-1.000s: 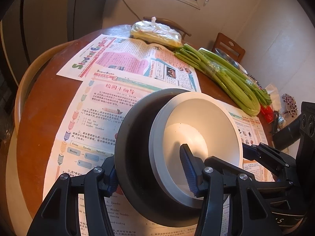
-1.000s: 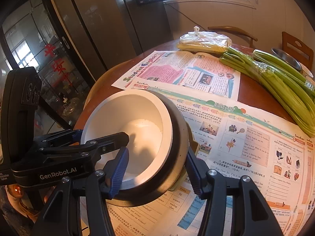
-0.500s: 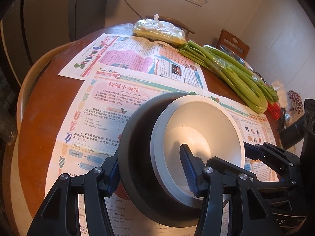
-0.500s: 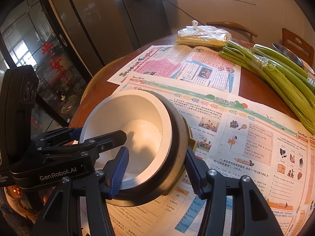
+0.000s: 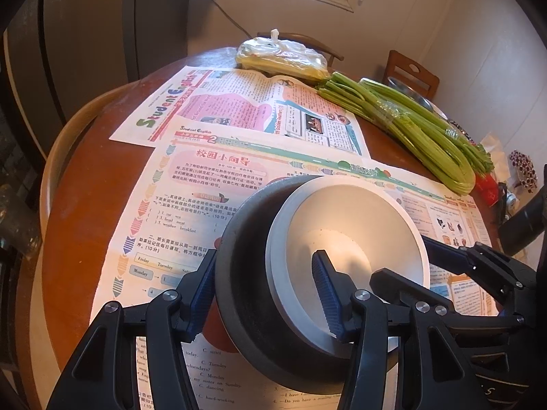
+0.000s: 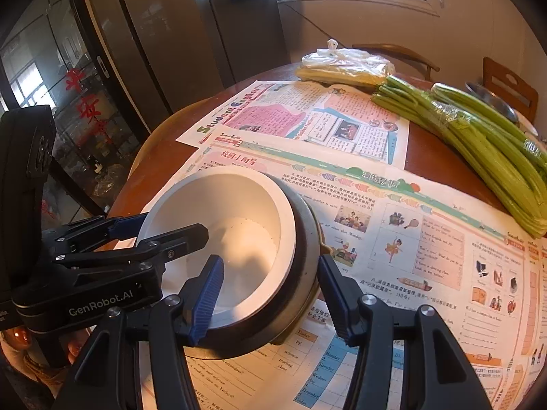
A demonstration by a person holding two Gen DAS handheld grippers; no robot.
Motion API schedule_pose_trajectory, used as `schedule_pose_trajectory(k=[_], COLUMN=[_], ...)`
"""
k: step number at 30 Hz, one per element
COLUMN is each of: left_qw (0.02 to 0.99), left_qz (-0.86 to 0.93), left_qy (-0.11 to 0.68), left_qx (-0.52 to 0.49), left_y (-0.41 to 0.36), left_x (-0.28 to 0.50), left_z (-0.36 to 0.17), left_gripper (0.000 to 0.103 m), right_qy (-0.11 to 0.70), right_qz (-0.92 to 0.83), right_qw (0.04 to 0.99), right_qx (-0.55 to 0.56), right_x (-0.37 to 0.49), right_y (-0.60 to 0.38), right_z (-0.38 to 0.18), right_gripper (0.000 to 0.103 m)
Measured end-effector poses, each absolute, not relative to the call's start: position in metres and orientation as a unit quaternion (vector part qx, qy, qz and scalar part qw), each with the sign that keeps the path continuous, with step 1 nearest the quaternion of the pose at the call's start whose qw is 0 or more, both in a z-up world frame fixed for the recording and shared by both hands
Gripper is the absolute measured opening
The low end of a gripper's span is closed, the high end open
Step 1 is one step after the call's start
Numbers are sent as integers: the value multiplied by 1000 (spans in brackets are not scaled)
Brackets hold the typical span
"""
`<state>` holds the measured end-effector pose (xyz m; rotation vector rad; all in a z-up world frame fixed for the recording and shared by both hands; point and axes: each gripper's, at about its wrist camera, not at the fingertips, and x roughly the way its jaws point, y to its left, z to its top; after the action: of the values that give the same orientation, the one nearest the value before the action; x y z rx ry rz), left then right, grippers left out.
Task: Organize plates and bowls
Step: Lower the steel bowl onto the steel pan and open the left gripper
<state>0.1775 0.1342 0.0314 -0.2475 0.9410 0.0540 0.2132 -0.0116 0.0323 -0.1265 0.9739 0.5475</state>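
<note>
Left wrist view gives us the round wooden counter [image 5: 78,184] spread with newspapers [image 5: 191,184]; celery [image 5: 417,130] lies far right and a plastic bag [image 5: 283,56] at the far edge. Near us sits the task's thing: a white bowl [image 5: 345,232] nested in a dark bowl [image 5: 246,294], the pair tilted over the papers. The left claw [image 5: 263,290] pinches the left wall of both bowls, one pad outside, one inside. The right claw [image 6: 270,294] likewise pinches the right wall. So the stack lies between the two claws, equally near to each hand, and we judge that any carry or set-down turns on both moving together. The right wrist view alone shows the left claw's body and the glass door [image 6: 85,109] far left; only the left view shows the clutter [image 5: 519,171] at far right.
</note>
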Motion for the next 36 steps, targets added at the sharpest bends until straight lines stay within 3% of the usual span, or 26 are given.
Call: schedule_pose_trajectory(k=[36], left_qw=[900], left_qz=[31], left_qy=[421], left_qx=[-108], left_y=[132], left_x=[158], left_z=[54], left_gripper=[58], right_qy=[435], right_qz=[243], right_qw=[862], right_qx=[-96], right_x=[200], right_y=[-5], right_z=[41], right_gripper=[57])
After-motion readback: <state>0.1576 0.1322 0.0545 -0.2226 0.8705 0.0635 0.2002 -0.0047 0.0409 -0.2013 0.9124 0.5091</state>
